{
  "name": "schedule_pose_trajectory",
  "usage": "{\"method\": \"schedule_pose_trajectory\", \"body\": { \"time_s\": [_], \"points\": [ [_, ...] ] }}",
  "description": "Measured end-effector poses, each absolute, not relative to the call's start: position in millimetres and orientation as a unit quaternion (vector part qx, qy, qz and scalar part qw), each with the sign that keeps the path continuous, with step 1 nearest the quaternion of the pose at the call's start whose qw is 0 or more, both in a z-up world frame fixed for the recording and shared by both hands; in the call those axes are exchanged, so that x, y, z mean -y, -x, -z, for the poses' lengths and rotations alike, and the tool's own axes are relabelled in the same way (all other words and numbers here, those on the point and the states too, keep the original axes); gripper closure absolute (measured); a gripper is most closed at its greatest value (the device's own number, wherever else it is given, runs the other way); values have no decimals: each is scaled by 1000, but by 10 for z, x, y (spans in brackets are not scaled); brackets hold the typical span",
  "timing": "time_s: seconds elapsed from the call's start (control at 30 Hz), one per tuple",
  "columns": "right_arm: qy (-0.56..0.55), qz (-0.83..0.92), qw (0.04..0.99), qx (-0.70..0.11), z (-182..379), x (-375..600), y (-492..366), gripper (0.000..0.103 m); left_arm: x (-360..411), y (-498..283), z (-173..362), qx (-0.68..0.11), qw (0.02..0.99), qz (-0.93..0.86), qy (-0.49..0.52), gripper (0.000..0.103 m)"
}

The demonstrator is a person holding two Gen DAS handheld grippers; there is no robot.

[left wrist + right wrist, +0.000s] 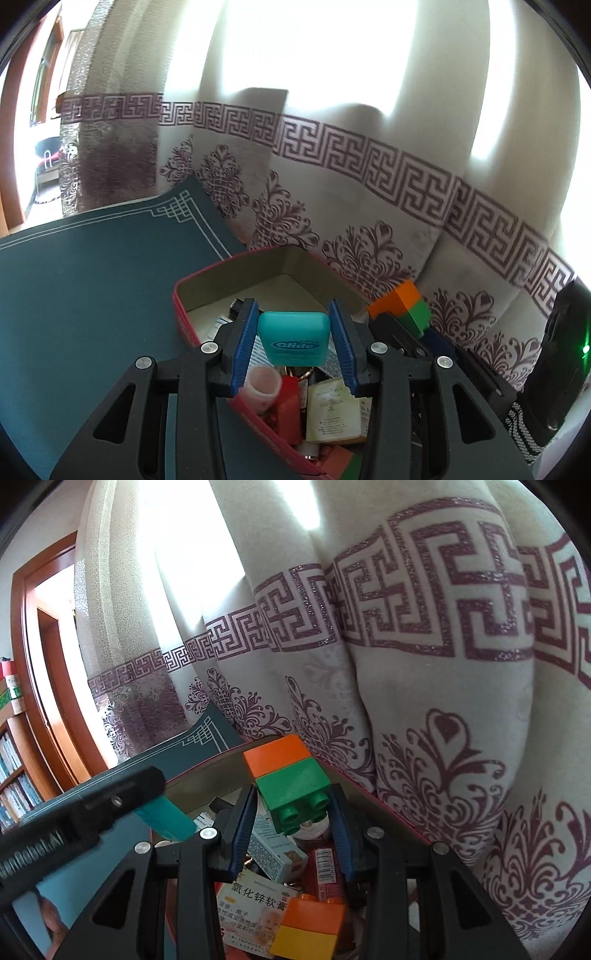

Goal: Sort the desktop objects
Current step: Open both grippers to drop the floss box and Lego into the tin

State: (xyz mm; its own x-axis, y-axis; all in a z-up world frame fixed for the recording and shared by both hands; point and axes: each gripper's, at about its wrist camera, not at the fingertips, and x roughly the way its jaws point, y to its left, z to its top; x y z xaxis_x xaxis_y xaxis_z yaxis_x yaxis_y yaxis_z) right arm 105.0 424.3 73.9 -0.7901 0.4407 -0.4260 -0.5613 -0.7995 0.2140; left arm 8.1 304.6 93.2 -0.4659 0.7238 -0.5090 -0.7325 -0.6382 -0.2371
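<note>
My left gripper (293, 325) is shut on a teal Glide floss case (293, 338) and holds it above a red-rimmed box (221, 267) full of small items. My right gripper (293, 805) is shut on an orange-and-green toy brick stack (291, 781), also above the box (207, 766). The brick stack shows in the left wrist view (402, 306) to the right of the floss. The floss case (166, 818) and the left gripper's body (74, 819) show at the left of the right wrist view.
The box holds medicine cartons (255, 904), an orange-and-yellow brick (310, 926), a pink cup (262, 386) and a red item (290, 406). The box sits on a dark green mat (92, 295). A patterned curtain (369, 184) hangs close behind. A bookshelf (14, 775) stands at far left.
</note>
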Motion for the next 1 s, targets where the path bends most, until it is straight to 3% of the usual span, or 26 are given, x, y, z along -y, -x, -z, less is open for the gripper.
{"method": "schedule_pose_trajectory", "body": {
  "time_s": [0.33, 0.43, 0.47, 1.0],
  "points": [
    [183, -929, 272, -170, -735, -4239, -1076, 60, -3045, -21, -862, 8, 427, -851, 306, 59],
    [185, -927, 273, -176, -727, -4256, -1084, 60, -3029, 47, -843, 23, 424, -846, 322, 38],
    [187, -927, 273, -178, -724, -4260, -1083, 60, -3008, 55, -852, 28, 419, -850, 319, 37],
    [195, -940, 231, -160, -716, -4170, -975, 60, -2839, 79, -1003, 24, 366, -886, 285, 35]
  ]
}}
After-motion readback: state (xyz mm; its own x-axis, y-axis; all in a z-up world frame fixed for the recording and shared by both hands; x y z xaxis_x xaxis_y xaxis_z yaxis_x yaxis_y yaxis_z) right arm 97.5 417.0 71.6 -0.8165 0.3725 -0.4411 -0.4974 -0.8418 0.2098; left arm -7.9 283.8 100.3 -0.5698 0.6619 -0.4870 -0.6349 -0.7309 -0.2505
